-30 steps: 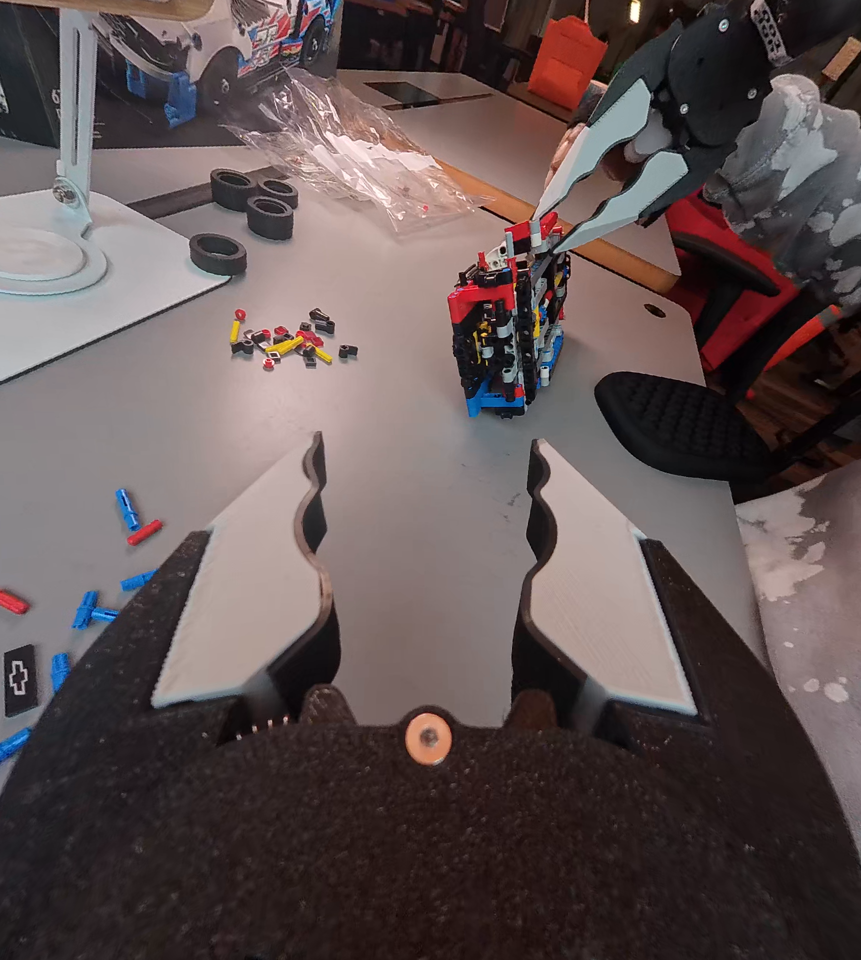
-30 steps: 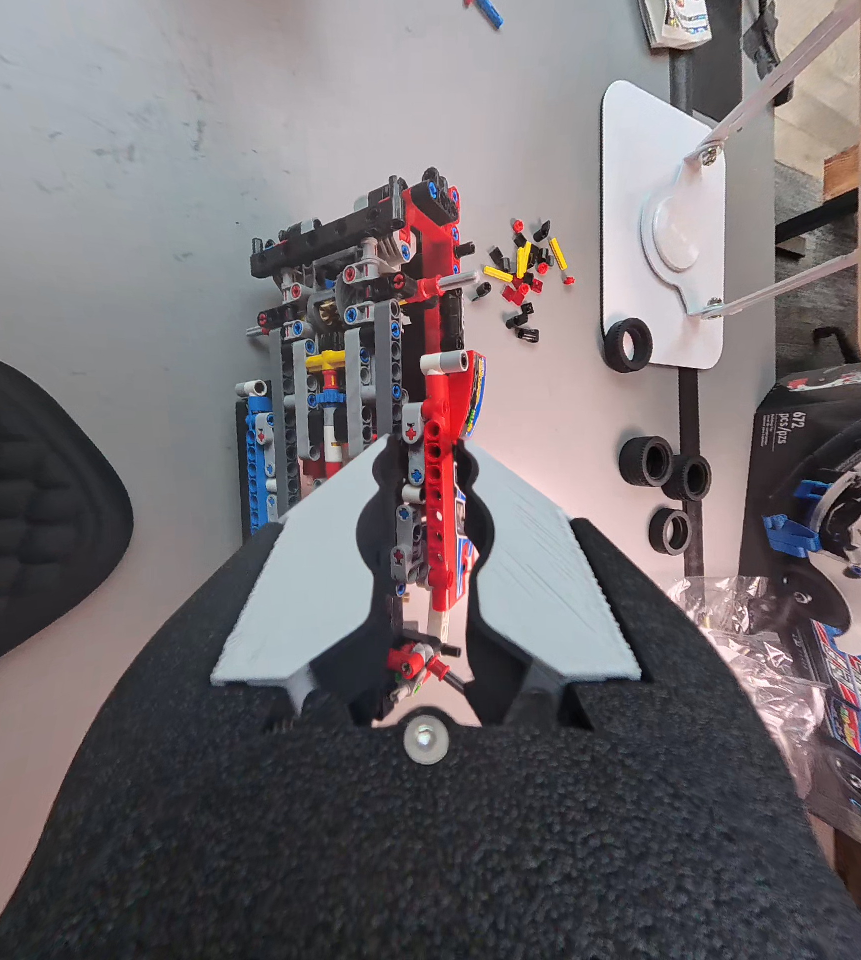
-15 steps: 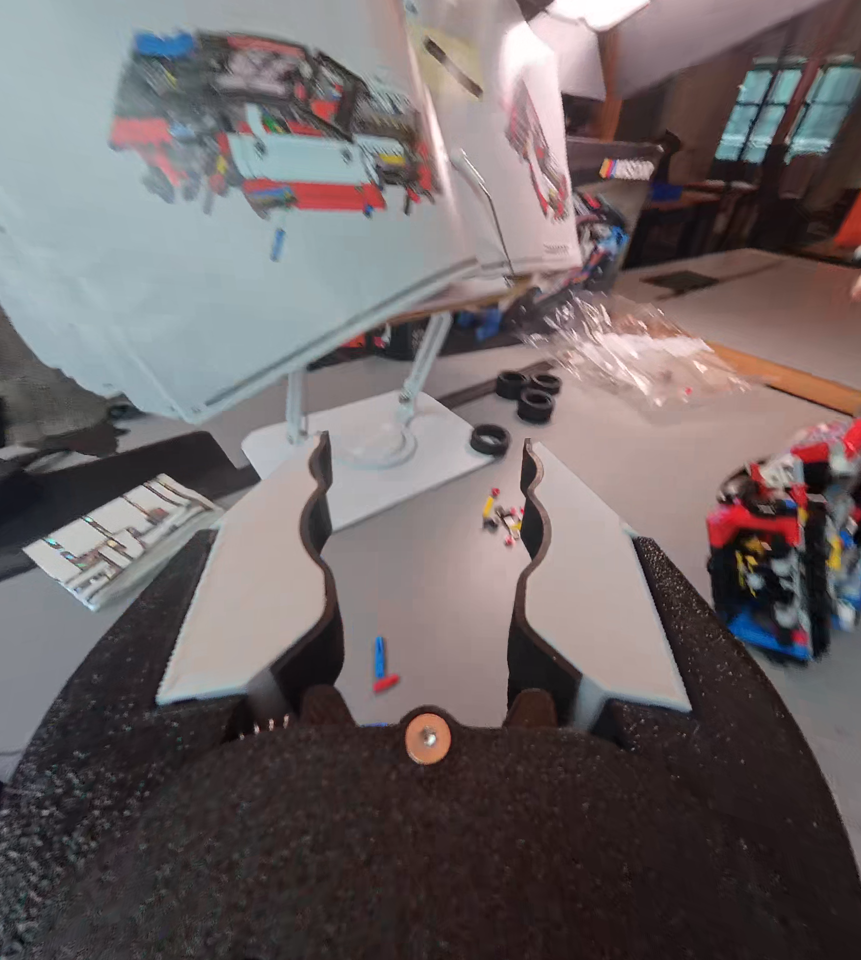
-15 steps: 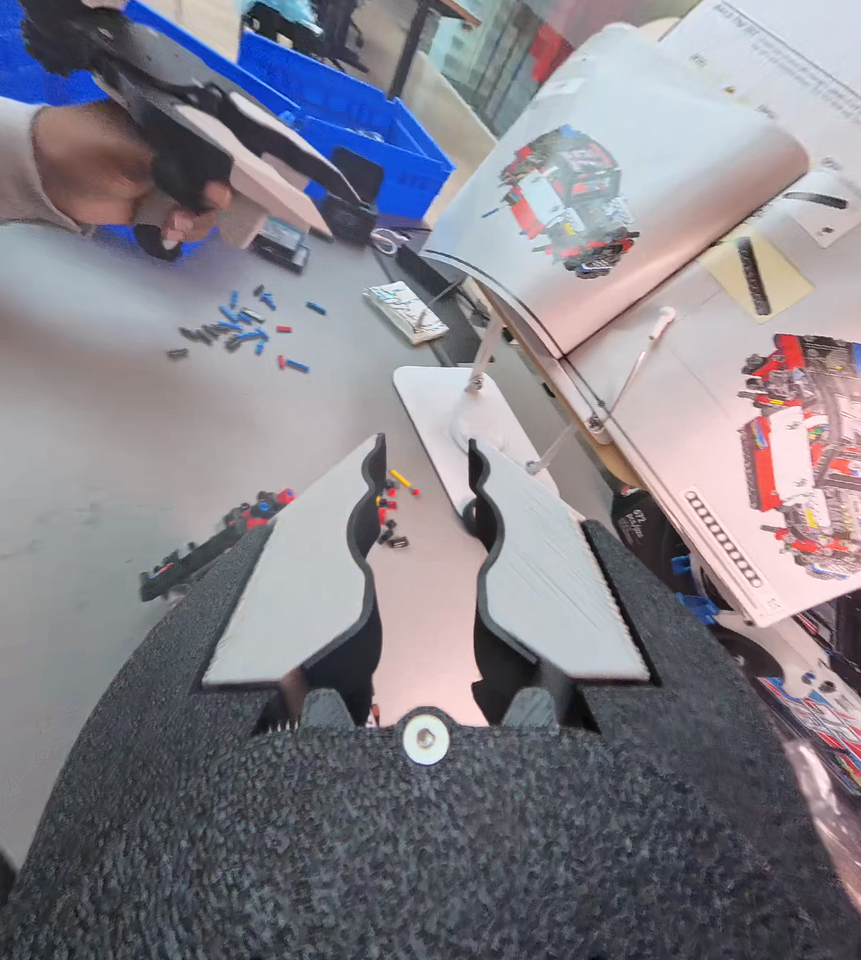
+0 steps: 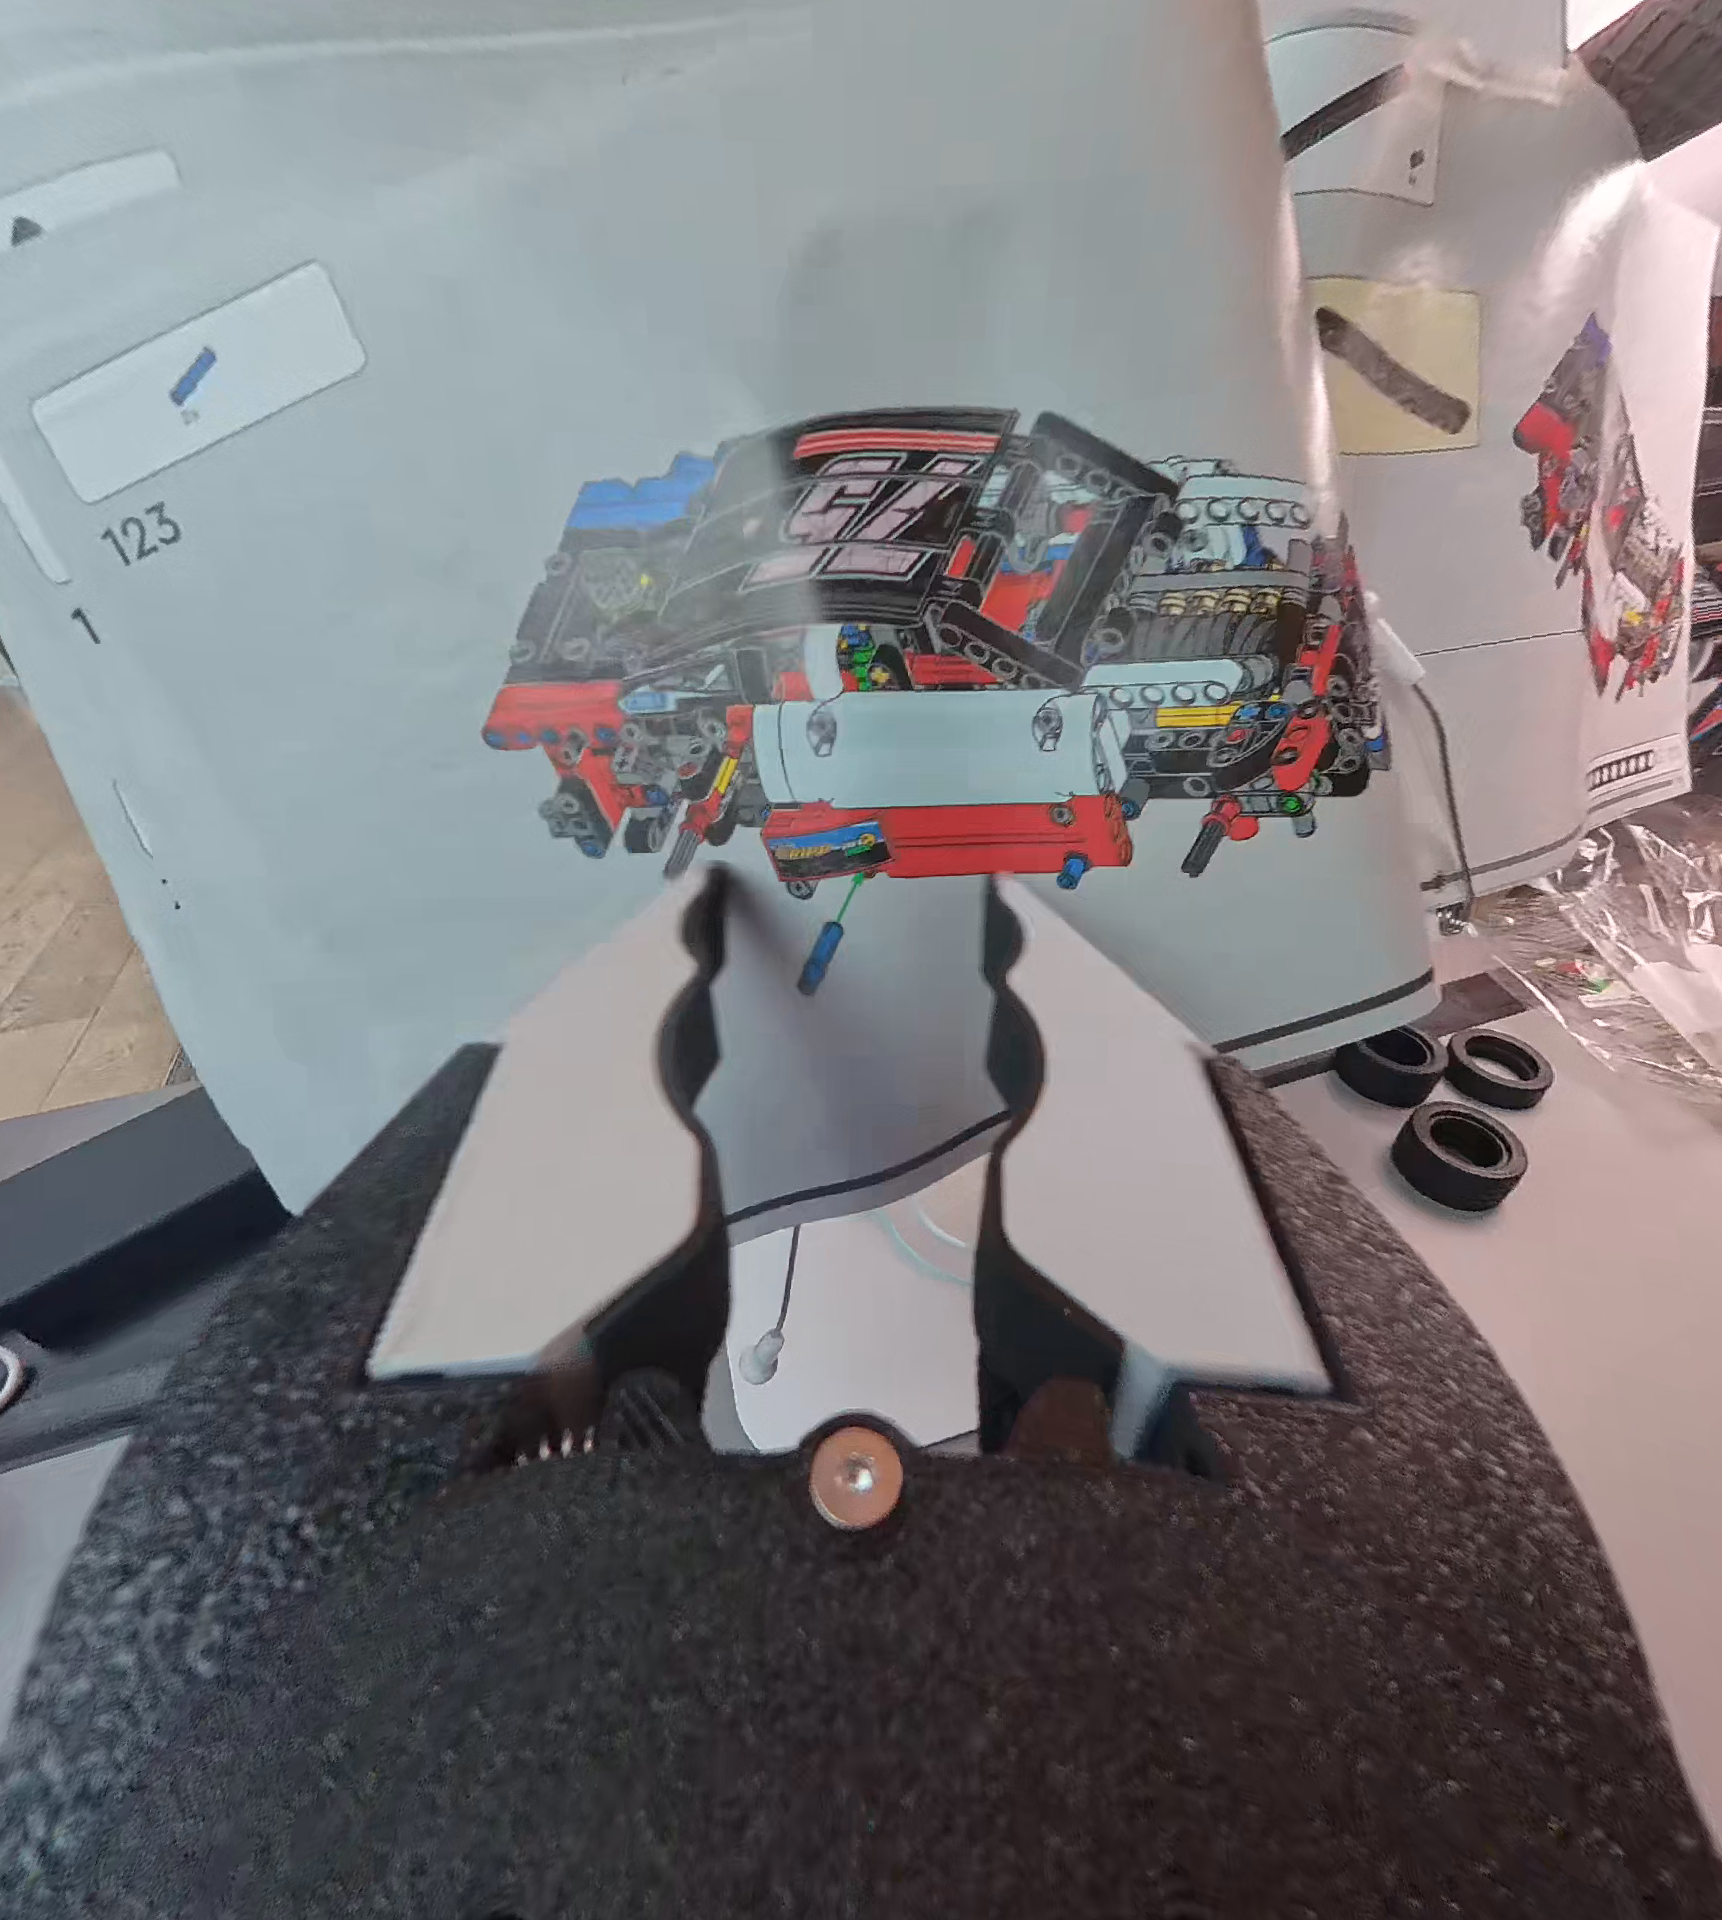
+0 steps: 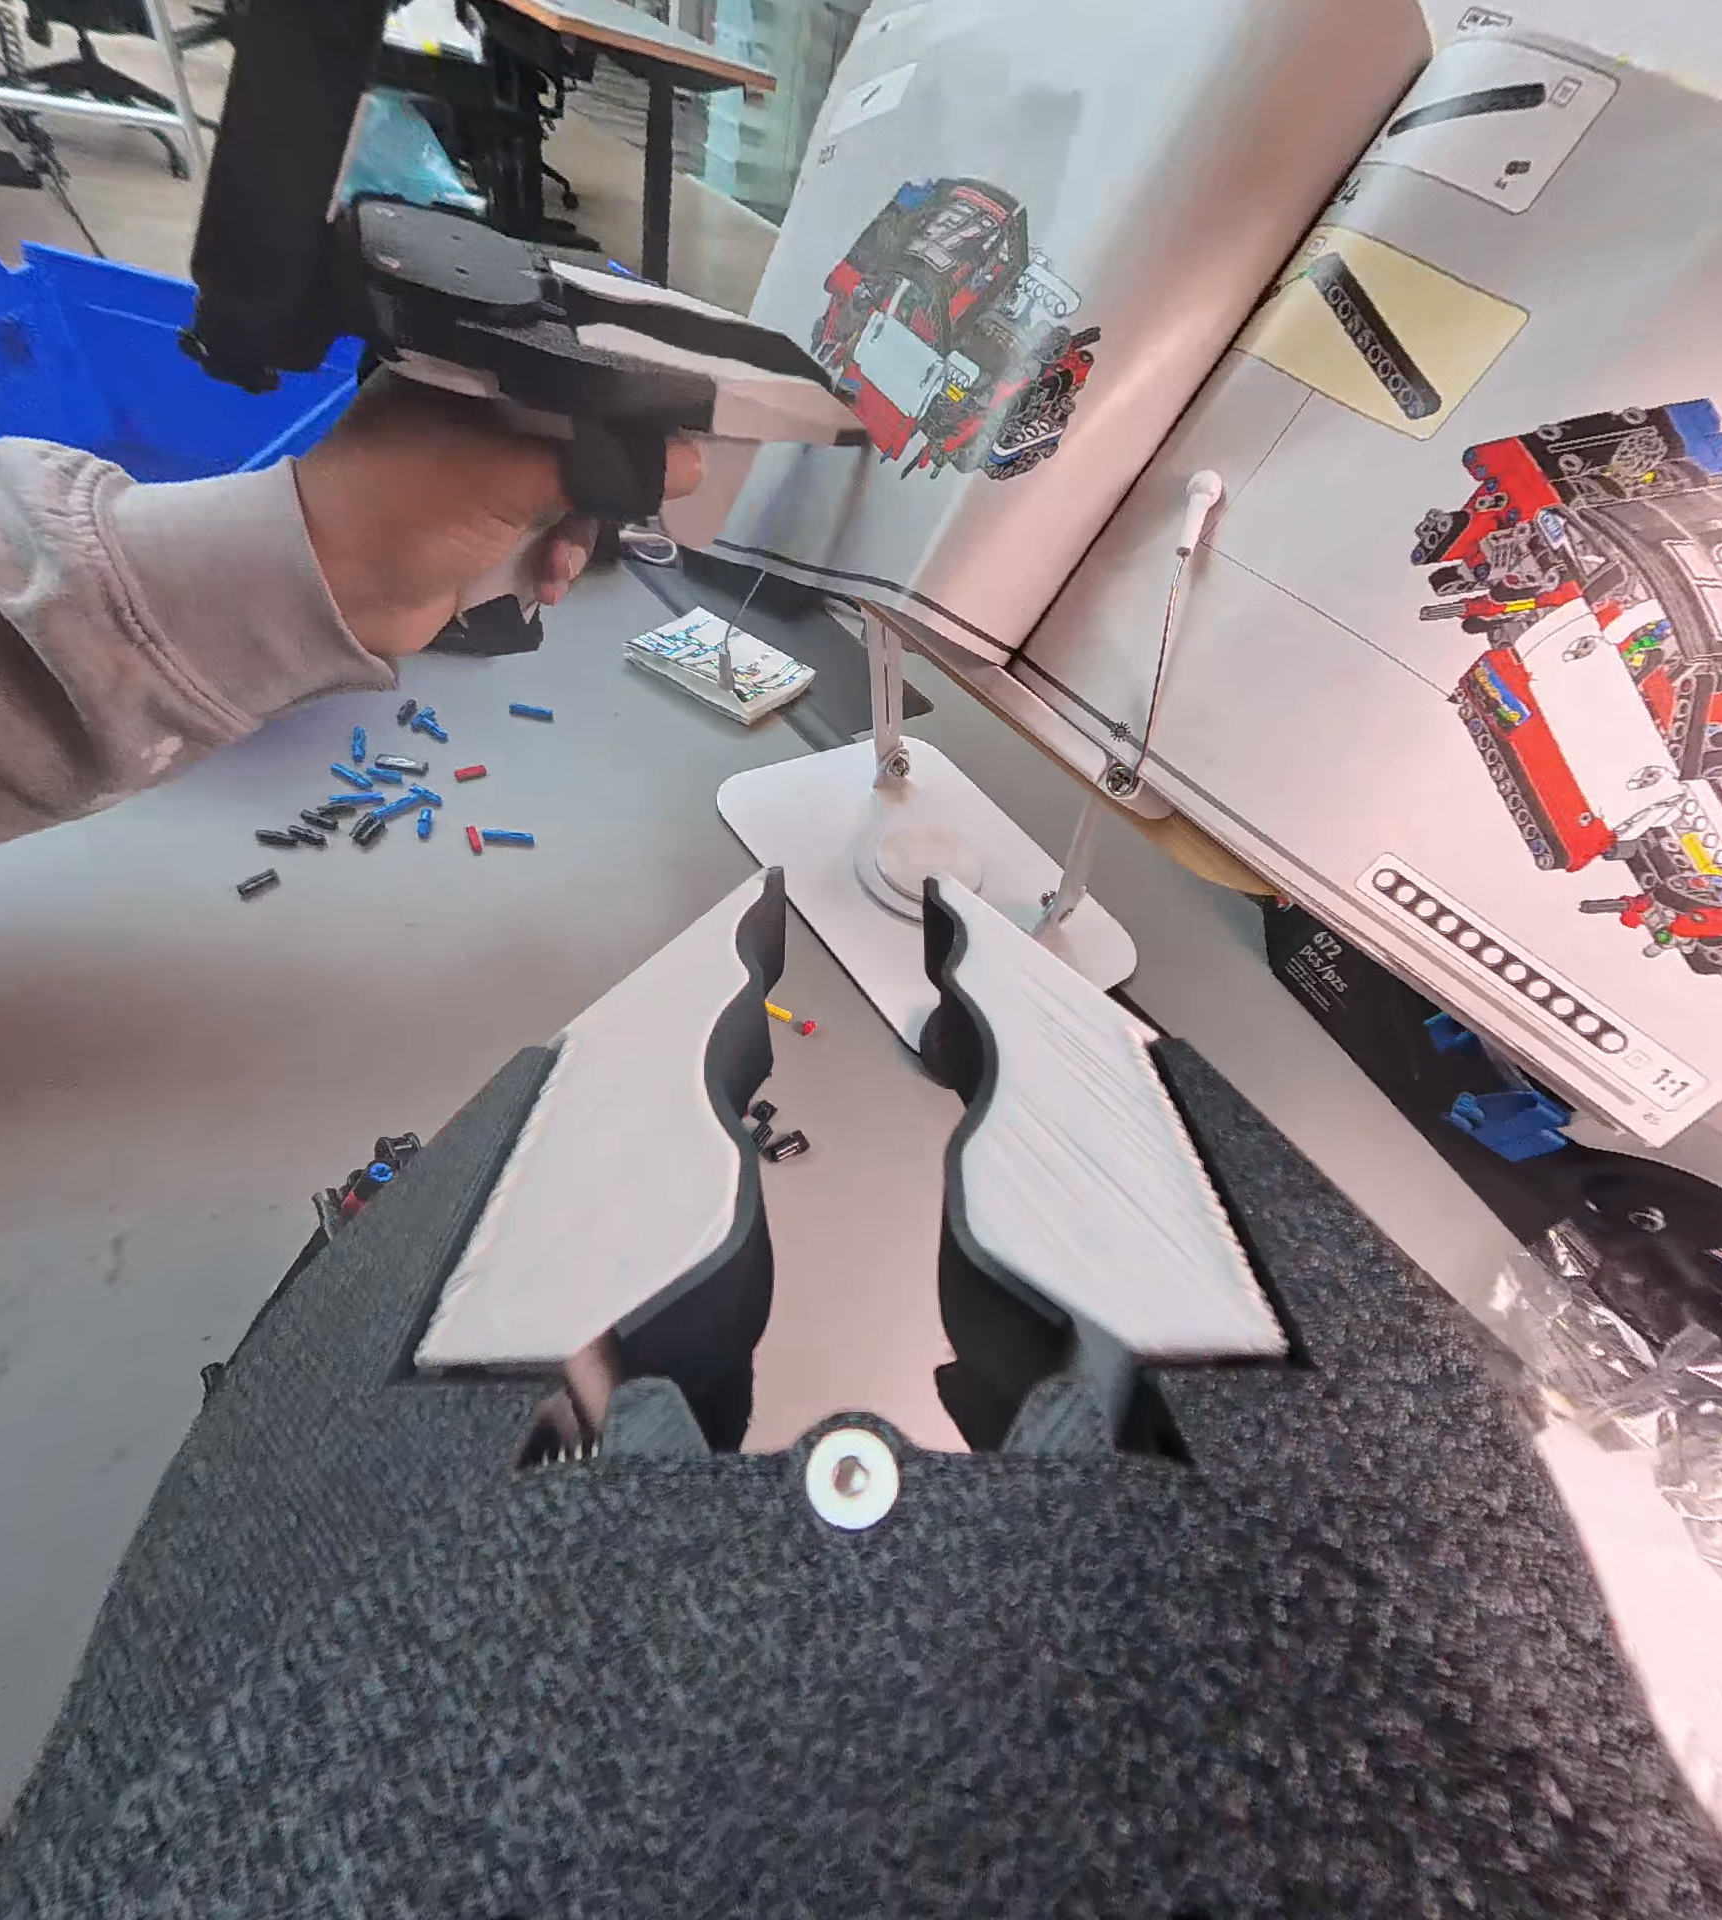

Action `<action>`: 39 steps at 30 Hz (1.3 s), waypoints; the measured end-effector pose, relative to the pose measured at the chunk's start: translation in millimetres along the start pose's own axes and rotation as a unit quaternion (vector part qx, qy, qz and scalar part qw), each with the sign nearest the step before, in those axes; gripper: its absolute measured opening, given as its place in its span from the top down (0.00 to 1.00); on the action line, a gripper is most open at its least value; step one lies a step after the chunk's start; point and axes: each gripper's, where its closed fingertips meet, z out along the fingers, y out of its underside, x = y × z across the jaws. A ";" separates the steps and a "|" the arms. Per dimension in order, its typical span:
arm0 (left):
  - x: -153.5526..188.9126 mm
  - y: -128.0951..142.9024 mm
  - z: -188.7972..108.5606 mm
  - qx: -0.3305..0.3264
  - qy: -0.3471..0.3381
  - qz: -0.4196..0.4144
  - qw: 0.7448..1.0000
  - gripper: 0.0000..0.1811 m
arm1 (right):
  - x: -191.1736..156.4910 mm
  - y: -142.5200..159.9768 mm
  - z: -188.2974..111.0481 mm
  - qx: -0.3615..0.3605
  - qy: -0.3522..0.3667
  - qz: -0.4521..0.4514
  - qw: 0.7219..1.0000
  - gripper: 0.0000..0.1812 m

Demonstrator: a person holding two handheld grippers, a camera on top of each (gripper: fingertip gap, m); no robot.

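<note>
My left gripper [image 5: 852, 904] is open and empty, its tips right up against the curved left page of an open instruction booklet [image 5: 628, 312] with a printed car picture. The right wrist view shows that left gripper [image 6: 815, 410], held by a hand, at the booklet's left page [image 6: 1096, 208]. My right gripper [image 6: 854, 894] is open and empty above the grey table [image 6: 161, 1039], pointing at the white stand base [image 6: 940, 831] under the booklet. A corner of the red, black and blue brick model [image 6: 369, 1179] shows just left of the right gripper.
Three black tyres [image 5: 1454, 1143] and a clear plastic bag [image 5: 1688, 966] lie right of the stand. Several blue, black and red pins [image 6: 389, 790] are scattered on the table. A small folded sheet [image 6: 722, 665], a blue bin [image 6: 57, 353] and a black product box [image 6: 1356, 977] stand around.
My right gripper let go of the brick model, lifted and turned toward the booklet. My left gripper swung up from the table to the booklet's left page.
</note>
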 end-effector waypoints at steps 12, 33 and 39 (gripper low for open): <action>53.7 -35.5 -9.5 0.075 0.035 -0.017 0.996 0.98 | 14.2 -2.1 5.5 0.011 0.000 0.021 1.000 0.86; 20.8 -31.6 -15.2 0.062 0.023 -0.019 0.998 0.96 | 58.2 -15.6 77.3 -0.006 0.045 0.028 0.999 0.86; 58.9 -59.7 -36.1 0.105 0.064 0.015 0.992 0.91 | 85.3 -29.9 97.2 0.004 0.085 0.017 0.996 0.84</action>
